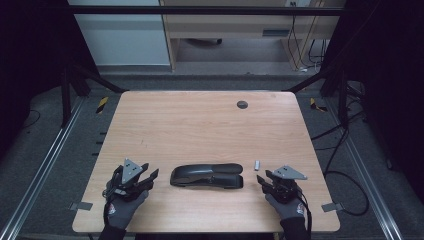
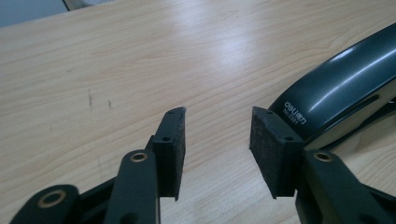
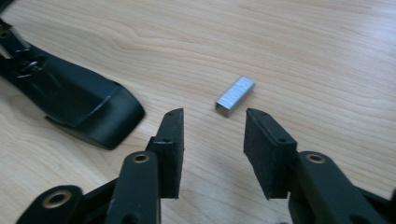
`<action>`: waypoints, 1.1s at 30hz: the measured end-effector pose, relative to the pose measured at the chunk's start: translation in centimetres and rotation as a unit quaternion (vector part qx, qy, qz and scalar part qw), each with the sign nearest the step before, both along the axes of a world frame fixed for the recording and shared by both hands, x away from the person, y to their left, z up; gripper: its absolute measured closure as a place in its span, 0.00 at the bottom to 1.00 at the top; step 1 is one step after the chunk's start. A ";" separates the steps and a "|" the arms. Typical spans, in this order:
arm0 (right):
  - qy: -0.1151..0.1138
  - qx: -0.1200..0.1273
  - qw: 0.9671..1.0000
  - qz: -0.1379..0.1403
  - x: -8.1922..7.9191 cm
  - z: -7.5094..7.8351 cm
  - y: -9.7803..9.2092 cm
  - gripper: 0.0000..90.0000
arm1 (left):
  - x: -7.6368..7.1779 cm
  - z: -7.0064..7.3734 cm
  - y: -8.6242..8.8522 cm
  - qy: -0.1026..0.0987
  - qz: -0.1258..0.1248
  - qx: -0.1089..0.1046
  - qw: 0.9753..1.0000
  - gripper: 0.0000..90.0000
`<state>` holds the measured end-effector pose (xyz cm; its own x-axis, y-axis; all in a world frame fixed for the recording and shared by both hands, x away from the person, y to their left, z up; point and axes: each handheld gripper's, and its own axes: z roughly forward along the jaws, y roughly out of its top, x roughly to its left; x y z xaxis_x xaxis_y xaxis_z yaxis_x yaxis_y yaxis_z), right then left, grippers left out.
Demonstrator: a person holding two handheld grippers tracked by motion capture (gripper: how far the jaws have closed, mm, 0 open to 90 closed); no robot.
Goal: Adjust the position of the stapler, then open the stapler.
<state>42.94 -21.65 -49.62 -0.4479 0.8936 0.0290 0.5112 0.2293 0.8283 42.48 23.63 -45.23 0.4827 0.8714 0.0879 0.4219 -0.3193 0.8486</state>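
Stapler (image 1: 206,176) on table (image 1: 200,120); staple block (image 1: 257,165) just right.

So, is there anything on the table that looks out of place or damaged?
Nothing looks damaged. The one loose item is a small strip of staples, lying bare on the table beside the black stapler, just ahead of the open right gripper. The left gripper is open too, holding nothing.

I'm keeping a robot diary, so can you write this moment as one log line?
left gripper: open, beside stapler | right gripper: open, near staples | nothing held | all on table
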 end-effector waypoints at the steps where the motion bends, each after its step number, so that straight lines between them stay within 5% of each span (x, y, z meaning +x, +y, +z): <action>1: 0.003 0.004 1.000 -0.005 0.2 0.0 -0.4 0.60 | 0.0 0.1 -0.1 -0.002 -0.001 -0.002 1.000 0.57; 7: 0.001 -0.007 1.000 -0.020 0.4 0.1 -1.1 0.56 | 0.5 1.3 -0.9 -0.011 -0.020 0.013 1.000 0.50; 12: -0.001 0.002 1.000 -0.028 0.2 0.2 -1.8 0.55 | 0.7 2.8 -2.6 -0.021 -0.047 0.054 0.997 0.43; 22: -0.004 -0.002 1.000 -0.027 0.3 0.1 -1.8 0.55 | 0.5 4.2 -4.3 -0.033 -0.070 0.072 0.994 0.40; 33: -0.004 -0.007 1.000 -0.027 0.2 -0.2 -1.9 0.57 | -0.4 6.0 -6.5 -0.054 -0.106 0.119 0.986 0.40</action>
<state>43.13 -23.53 -49.80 -0.3984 0.9171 0.0138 0.5169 0.2121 0.8294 42.06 17.12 -39.20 0.6275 0.7008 0.3392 0.2351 -0.5859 0.7755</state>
